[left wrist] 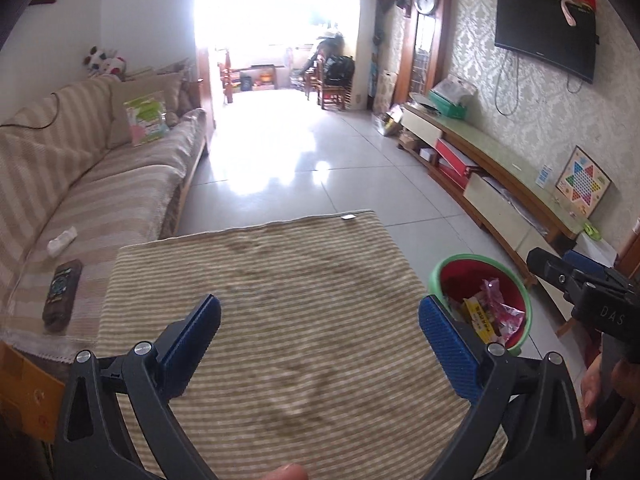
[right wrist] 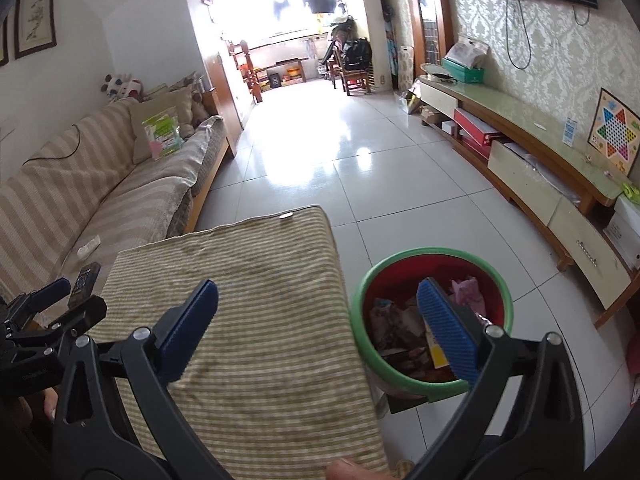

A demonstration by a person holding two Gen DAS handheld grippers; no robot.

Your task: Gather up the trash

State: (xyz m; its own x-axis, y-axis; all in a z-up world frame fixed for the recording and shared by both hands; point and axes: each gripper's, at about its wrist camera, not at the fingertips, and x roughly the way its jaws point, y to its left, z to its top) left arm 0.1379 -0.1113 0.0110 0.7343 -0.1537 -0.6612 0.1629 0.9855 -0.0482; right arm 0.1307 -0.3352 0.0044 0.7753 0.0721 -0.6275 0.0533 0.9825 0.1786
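a fingertip (left wrist: 289, 472) pokes in at the very bottom edge of the left wrist view, just under the left gripper (left wrist: 320, 334), whose blue-padded jaws stand spread wide with nothing between them but the striped cloth (left wrist: 272, 280) below. that cloth, beige and brown, covers a low table and is bare on top (a small white tag sits at its far edge). the right gripper (right wrist: 318, 330) is likewise spread wide and holds nothing; its left finger hangs over the cloth and its right finger over the bin. the bin (right wrist: 362, 300), red inside with a green rim, stands on the white tiled floor (right wrist: 360, 160) just beside the table's right edge. the trash (right wrist: 400, 332) lies inside it: crumpled wrappers, something pink, a yellow packet. in the left wrist view the same bin (left wrist: 436, 276) shows beyond the left gripper's right finger, with the right gripper entering from the right edge. a striped sofa (left wrist: 60, 168) runs along the left, a remote (left wrist: 62, 294) lying on its seat near the table.
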